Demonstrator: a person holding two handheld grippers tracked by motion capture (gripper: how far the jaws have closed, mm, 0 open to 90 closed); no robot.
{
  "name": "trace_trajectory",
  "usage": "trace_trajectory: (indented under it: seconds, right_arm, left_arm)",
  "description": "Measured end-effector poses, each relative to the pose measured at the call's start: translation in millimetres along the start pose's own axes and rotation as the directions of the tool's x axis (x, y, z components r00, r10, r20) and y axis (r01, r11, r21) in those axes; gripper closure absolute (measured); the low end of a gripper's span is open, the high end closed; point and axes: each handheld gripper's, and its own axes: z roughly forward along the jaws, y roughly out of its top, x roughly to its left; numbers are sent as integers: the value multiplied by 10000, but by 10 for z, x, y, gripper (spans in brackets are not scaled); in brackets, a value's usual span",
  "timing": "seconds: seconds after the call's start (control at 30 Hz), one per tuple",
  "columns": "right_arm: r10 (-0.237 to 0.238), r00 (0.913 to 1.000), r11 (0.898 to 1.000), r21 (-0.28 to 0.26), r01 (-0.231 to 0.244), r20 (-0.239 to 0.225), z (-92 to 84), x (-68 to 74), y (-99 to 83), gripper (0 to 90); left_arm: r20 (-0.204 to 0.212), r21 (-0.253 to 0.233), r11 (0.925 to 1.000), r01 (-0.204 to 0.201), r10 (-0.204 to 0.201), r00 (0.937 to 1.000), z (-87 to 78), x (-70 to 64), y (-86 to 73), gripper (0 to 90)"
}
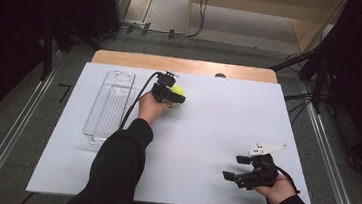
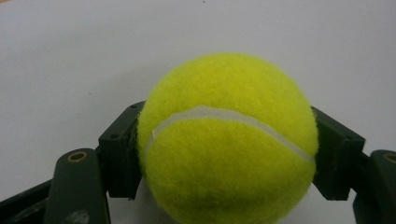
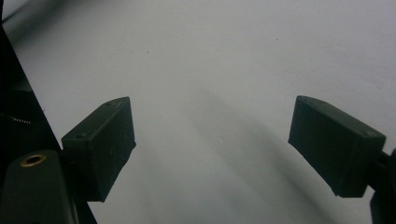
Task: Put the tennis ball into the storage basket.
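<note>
White sheeting covers the wooden worktop (image 1: pixel 226 131) above grey flooring. Left gripper (image 1: pixel 169 95), arm stretched forward, clamps its jaws on the fuzzy yellow tennis ball (image 2: pixel 229 140) beside the clear plastic tray (image 1: pixel 109 106). Right gripper (image 1: pixel 249 176) rests near the front edge, jaws wide.

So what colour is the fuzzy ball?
The fuzzy round tennis ball is bright yellow-green with a curved white seam; the left gripper view shows it best.

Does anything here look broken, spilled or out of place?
Nothing stands out. The tennis ball sits whole between the left gripper pads, the clear tray lies flat and empty on the white table, and the right gripper hangs open with nothing in it.
</note>
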Motion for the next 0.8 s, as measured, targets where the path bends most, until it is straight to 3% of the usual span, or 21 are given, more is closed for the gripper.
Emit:
trace_trajectory:
  seconds: [0.5, 0.67, 0.8]
  right_arm:
    - [38, 10000, 10000, 7, -38, -10, 1, -3, 1, 125]
    - [55, 10000, 10000, 20, -55, -10, 2, -5, 2, 125]
    - [68, 10000, 10000, 19, -68, -6, 1, -7, 1, 125]
  left_arm:
    - [402, 48, 10000, 36, -38, 9992, -141, -34, 43, 263]
    - [766, 26, 9998, 175, -177, 9969, -240, -45, 53, 263]
    - [1027, 124, 9999, 24, -36, 9947, -338, -62, 67, 263]
